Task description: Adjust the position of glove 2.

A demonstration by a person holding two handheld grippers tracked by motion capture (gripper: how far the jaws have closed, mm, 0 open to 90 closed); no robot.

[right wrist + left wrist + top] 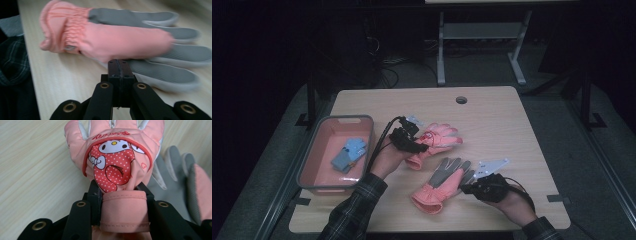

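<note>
- The left black two-jaw gripper [412, 142] has matte black link arms with brass-ringed rivet holes, and a black cable looping from its back.
- The right black two-jaw gripper [468, 186] has the same brass-ringed links, with small screw holes in its jaw blocks.
- Each gripper carries a grey three-cornered plate [493, 166] on top.
- Both forearms wear dark plaid sleeves [354, 210].

We are looking at what seems to be a lab or test room — a light wooden table [492, 107] with a cable hole [461, 100] is standing on grey carpet [562, 145], with dark surroundings. Behind it, loose cables [387, 62] are lying on the floor beside a metal desk frame [479, 37] — more a workspace than a home.
</note>
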